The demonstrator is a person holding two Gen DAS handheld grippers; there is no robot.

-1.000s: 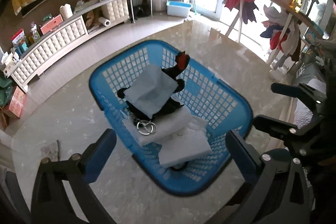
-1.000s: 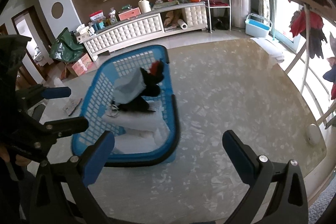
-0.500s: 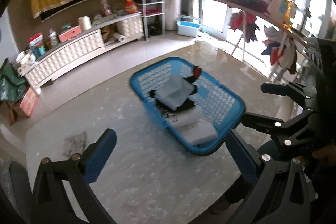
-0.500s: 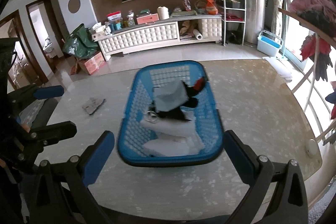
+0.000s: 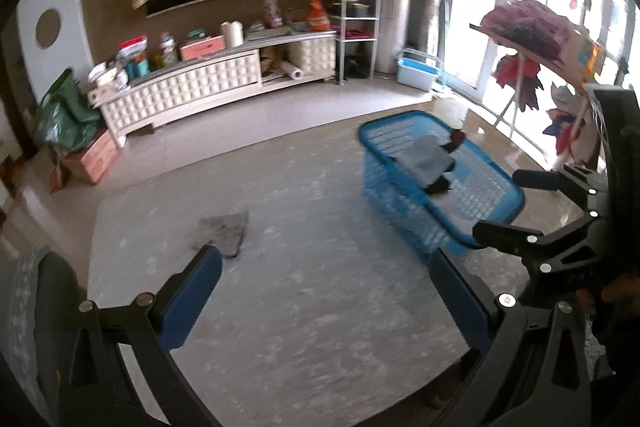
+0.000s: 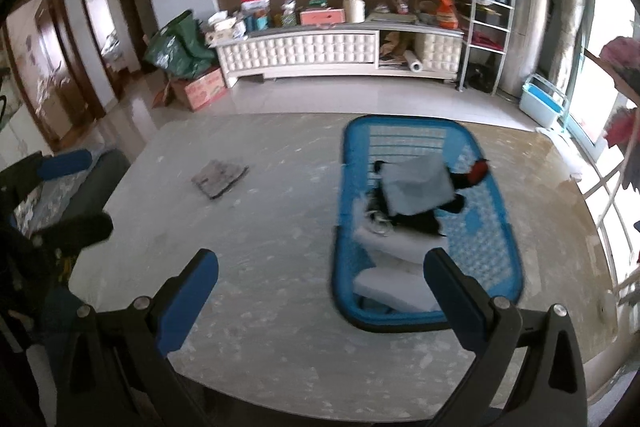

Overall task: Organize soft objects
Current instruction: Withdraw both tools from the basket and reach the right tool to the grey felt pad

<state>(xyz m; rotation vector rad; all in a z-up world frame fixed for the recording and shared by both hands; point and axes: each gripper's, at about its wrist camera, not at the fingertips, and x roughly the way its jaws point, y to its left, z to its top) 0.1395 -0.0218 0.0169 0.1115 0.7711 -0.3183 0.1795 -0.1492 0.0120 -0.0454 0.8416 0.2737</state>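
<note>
1. The blue basket [image 6: 424, 223] stands on the right part of the marble-patterned table [image 6: 280, 247]. It holds the soft things in one heap: a pale grey folded cloth [image 6: 416, 187] on top, a black item with a red tip [image 6: 476, 173] under and beside it, and white folded pieces [image 6: 400, 291] toward the near end. Gathered in the basket like this, they look already sorted.
2. One small grey cloth [image 6: 219, 177] lies flat on the bare table, well apart from the basket. It is probably the piece still to be collected.
3. The left hand-held gripper [image 5: 320, 291] hangs above the table with its jaws spread wide and nothing between them. Its left blue pad sits just in front of the grey cloth [image 5: 222, 231], which suggests that cloth is its target.
4. The right hand-held gripper [image 6: 320, 291] is likewise spread wide and empty, raised over the table's near edge beside the basket, likely waiting.
5. Hard to make out:
   - Both views are motion-blurred, so the heap's lower layers and the small metal bit by the black item cannot be identified.
   - The right gripper's finger covers the basket's near corner.
   - What the grey cloth actually is stays unclear.
</note>
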